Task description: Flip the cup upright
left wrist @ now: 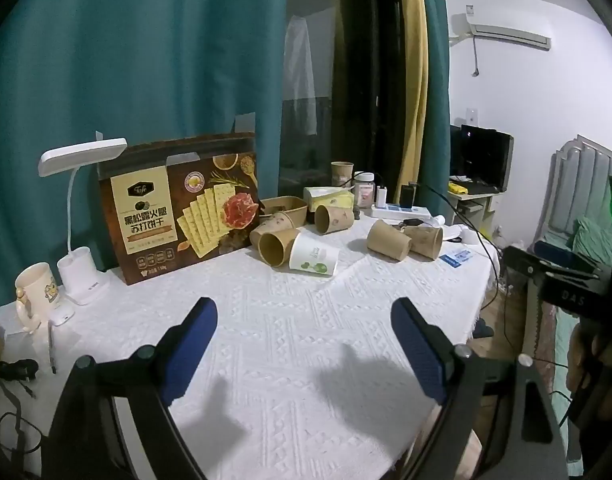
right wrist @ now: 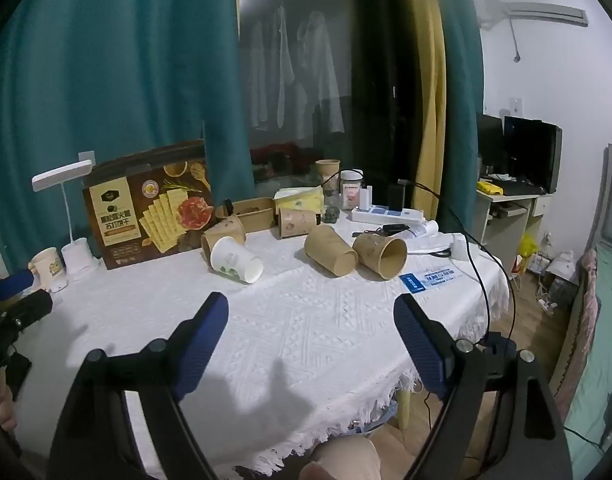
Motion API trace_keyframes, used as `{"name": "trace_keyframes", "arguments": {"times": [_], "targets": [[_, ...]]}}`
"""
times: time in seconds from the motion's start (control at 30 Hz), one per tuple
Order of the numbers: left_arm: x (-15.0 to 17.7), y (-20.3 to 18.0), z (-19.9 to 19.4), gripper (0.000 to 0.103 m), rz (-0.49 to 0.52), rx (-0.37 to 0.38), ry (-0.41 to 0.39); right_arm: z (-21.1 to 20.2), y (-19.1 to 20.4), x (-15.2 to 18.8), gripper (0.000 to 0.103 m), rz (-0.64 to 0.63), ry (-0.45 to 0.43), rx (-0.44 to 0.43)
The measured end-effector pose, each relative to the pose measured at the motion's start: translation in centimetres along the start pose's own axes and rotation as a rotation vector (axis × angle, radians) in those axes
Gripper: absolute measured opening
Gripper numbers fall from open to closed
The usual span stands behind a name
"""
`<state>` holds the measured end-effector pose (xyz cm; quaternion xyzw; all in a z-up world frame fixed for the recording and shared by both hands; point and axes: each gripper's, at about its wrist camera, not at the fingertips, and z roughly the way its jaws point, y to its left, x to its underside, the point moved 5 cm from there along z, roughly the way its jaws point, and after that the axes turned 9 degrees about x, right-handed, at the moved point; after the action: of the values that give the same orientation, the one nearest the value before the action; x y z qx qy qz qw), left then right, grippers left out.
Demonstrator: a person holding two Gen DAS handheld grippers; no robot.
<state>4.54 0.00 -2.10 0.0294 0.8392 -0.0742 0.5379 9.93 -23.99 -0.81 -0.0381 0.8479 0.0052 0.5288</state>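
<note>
Approach step — both the left claw (left wrist: pixel 303 316) and right claw (right wrist: pixel 310 312) gape wide, empty; next, reach toward twelve o'clock for the white cup (right wrist: pixel 235 260) lying on its side.

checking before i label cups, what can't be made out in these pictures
- Left wrist view: brown cups bunched behind the white cup overlap, so their count is unclear.
- Right wrist view: the white cup hides most of the cup behind it.
- Both views: print on the cracker box is too small.
- Left tool and right tool: bodies cut off by bottom edge.
</note>
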Motion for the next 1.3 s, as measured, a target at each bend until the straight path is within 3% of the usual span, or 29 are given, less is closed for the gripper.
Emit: {"name": "trace_keyframes", "arguments": {"times": [1.3], "targets": [[-0.9,0.8,-0.8,0.089,-0.024,-0.009,-0.034,-1.0,0.8,-0.7,0.083,-0.001,0.0,-0.015]]}}
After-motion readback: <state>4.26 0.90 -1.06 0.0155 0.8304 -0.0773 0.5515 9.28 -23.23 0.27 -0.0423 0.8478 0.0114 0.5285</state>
